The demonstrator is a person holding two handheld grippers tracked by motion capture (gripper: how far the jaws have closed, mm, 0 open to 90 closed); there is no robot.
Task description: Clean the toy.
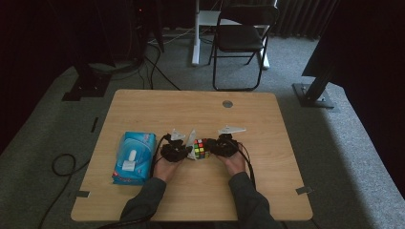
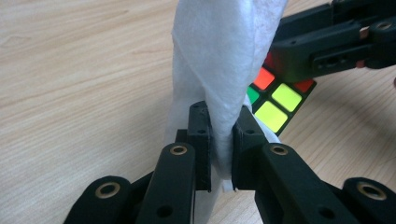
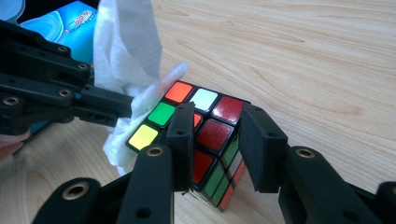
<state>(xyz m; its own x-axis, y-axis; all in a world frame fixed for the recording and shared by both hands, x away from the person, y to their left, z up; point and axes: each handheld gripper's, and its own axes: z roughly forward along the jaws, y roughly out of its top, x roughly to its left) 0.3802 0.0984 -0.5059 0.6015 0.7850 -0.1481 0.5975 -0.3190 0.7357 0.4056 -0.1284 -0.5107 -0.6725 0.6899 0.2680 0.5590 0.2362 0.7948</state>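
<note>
Left gripper point(image 2: 219, 140) pinches the wipe point(image 2: 224, 56); right gripper point(image 3: 217, 140) clamps the Rubik's cube point(image 3: 205, 135) at three o'clock — hard rubbing could twist it loose.

Both forearms come in from the near edge, angled inward so the hands sit close together. The left gripper point(image 2: 220, 140) has its jaws pressed tight on a white wipe point(image 2: 224, 56). The right gripper point(image 3: 217, 140) has its jaws clamped on two sides of a puzzle cube point(image 3: 205, 140).
</note>
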